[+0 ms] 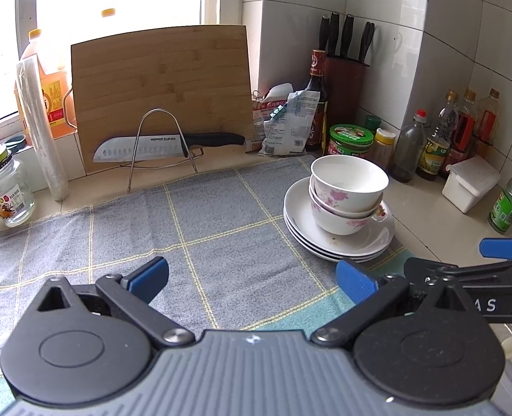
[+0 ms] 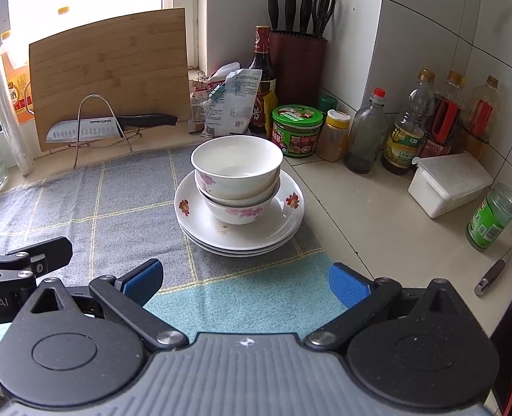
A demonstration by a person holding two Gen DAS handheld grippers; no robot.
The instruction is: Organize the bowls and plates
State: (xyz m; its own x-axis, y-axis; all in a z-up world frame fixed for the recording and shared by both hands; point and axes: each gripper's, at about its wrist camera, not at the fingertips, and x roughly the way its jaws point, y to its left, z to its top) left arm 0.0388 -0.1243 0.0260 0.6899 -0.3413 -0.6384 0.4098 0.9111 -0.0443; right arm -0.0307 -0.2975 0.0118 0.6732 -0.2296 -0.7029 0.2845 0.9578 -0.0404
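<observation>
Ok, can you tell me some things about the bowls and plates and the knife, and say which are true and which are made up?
1. The bowls sit stacked on top of the plates. True.
2. The right gripper is holding a bowl. False: it is open and holds nothing.
3. The knife rests in a wire rack in front of the board. True.
4. The plates lie on bare counter. False: they sit on the cloth.
5. The left gripper is open. True.
</observation>
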